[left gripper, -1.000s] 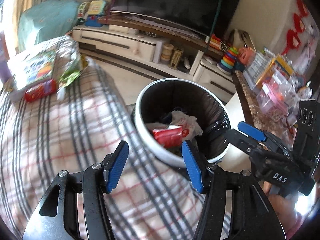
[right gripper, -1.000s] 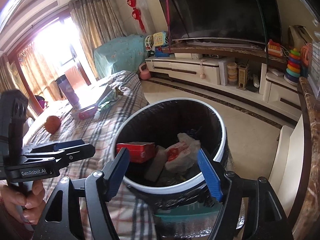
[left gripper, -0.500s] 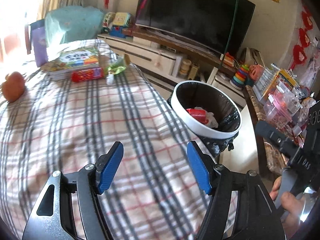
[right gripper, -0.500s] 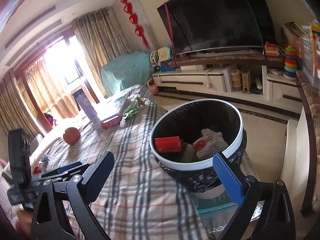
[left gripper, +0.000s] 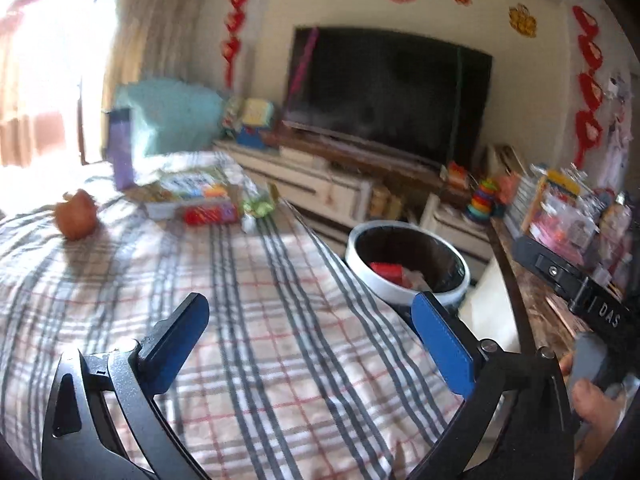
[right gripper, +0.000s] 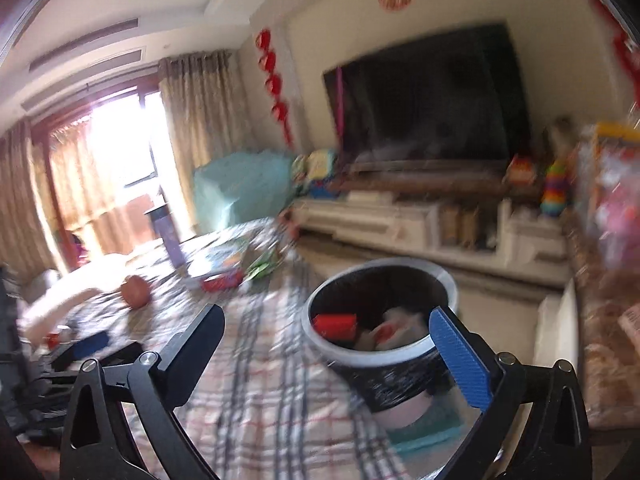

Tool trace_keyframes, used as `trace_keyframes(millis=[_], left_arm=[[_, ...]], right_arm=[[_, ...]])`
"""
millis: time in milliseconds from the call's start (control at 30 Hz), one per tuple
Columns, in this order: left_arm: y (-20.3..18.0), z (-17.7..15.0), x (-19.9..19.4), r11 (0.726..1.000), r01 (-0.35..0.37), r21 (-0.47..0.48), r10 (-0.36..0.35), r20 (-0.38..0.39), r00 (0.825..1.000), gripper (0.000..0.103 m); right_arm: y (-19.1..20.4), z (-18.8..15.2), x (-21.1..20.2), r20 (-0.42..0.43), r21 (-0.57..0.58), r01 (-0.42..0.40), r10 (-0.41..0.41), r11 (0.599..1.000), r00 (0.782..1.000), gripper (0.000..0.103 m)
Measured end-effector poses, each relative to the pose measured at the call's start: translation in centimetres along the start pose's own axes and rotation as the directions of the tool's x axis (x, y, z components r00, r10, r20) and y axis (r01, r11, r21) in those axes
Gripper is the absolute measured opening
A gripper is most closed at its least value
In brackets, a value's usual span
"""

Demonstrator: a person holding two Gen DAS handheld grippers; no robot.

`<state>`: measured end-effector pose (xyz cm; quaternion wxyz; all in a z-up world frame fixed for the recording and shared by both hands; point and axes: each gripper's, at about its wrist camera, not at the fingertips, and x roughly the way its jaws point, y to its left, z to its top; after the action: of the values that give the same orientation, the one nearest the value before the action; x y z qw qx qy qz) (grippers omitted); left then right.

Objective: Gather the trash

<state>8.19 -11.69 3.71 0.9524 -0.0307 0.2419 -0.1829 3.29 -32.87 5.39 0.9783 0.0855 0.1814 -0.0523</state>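
Observation:
A white-rimmed bin (left gripper: 406, 258) lined with a black bag stands beside the plaid-covered table (left gripper: 260, 320); it holds a red box (left gripper: 386, 271) and crumpled white wrappers. It also shows in the right wrist view (right gripper: 380, 320). A red packet (left gripper: 210, 213) and a green wrapper (left gripper: 258, 206) lie at the table's far end. My left gripper (left gripper: 310, 340) is open and empty above the cloth. My right gripper (right gripper: 328, 356) is open and empty, near the bin.
An orange fruit (left gripper: 76, 216), a purple bottle (left gripper: 122, 148) and a picture book (left gripper: 188, 188) sit at the table's far end. A TV (left gripper: 384, 92) on a low cabinet is behind. A cluttered brown counter (left gripper: 560, 240) runs along the right.
Both grippers have pulled back and up from the bin, which now looks smaller and farther. Both stay open and empty. The table's far end has come into view.

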Motion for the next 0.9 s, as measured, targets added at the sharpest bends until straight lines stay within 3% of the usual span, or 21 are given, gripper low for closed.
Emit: trace_keyframes(millis=[100,400,900], left_arm=[[0.5,-0.8,-0.2,1.0,-0.01,-0.019,0.01,0.004,1.0,0.103],[0.2,-3.2,-1.2,0.997,-0.081,0.016,0.081,0.041,0.996,0.103],[-1.1,-4.8,-2.6,0.979,-0.182,0.086,0.174,0.097,0.98,0.103]], right_arm=[[0.6,-1.0,-0.4,0.038,-0.042,0.052,-0.05,0.998,0.998,0.103],[0.3,-4.2,-0.6,0.055,-0.032,0.072,-0.07,0.997,0.996,0.103],[0.5,-5.0,-1.6,0.061,-0.055,0.112,-0.108,0.992,0.992,0.103]])
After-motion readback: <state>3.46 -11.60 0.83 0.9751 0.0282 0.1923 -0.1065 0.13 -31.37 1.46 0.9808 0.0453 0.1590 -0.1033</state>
